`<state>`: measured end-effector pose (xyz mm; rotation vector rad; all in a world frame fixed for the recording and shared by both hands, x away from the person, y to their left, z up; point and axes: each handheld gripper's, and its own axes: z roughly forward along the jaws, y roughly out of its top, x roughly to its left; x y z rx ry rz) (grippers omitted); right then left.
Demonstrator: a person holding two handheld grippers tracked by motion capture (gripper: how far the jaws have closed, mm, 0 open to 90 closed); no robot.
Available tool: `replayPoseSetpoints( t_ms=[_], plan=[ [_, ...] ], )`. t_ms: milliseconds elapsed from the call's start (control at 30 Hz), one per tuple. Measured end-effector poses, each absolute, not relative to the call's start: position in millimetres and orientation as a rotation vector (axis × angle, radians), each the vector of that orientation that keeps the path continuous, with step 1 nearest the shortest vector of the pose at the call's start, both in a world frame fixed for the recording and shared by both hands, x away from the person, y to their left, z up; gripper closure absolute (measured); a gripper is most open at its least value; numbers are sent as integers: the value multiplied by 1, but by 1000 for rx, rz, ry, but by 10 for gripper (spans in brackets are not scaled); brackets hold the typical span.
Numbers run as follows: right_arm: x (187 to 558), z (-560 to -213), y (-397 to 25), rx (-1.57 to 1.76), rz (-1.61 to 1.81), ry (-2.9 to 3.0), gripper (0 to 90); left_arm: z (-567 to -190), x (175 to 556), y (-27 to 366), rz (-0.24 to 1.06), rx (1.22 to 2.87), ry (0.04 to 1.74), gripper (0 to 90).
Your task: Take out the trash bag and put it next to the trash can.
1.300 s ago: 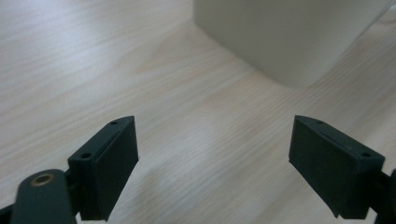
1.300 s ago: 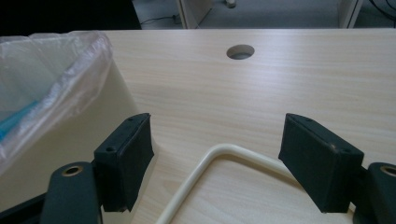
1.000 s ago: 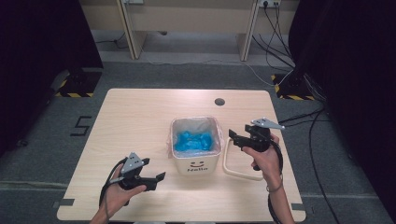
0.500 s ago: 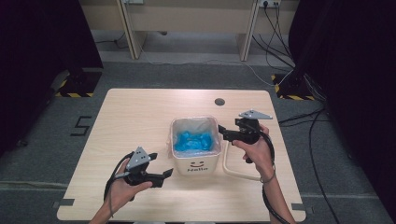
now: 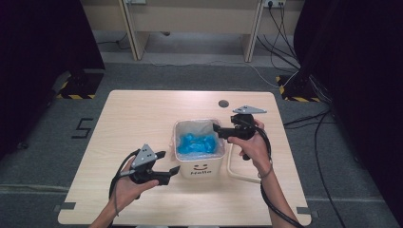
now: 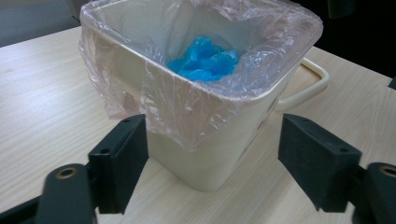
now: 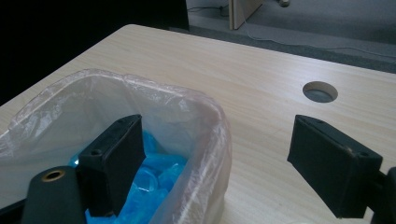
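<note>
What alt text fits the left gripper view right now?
The open left tongs face a corner of a cream bin on a wooden table, not touching it. A clear plastic liner drapes over its rim, with crumpled blue material inside.

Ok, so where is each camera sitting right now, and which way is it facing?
High view: fixed above the person's side, looking forward and down on the table; both forearms, the left gripper and the right gripper show.
Left gripper view: rides the left gripper, low beside the table, facing a corner of the cream bin; both black jaws show, open.
Right gripper view: rides the right gripper at the bin's rim, looking across the table to the cable hole; jaws open, straddling the rim.
All share the bin's plastic liner and the blue waste.
</note>
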<state>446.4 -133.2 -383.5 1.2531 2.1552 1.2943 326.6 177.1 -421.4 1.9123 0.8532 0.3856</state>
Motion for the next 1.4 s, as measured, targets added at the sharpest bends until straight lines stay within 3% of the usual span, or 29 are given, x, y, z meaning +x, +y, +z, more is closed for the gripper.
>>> replayPoseSetpoints(
  t_ms=[333, 667, 967, 1400],
  plan=[
    [457, -382, -116, 1226, 1256, 2212, 227, -423, 330, 172, 412, 1968, 784, 466],
    [468, -394, -104, 1121, 1106, 2324, 550, -424, 327, 168, 452, 2001, 719, 659],
    [467, -386, -107, 1076, 1039, 2282, 749, -421, 324, 170, 480, 2000, 691, 852],
    [464, -367, -110, 1056, 1127, 2223, 837, -407, 318, 173, 477, 1958, 653, 893]
  ],
)
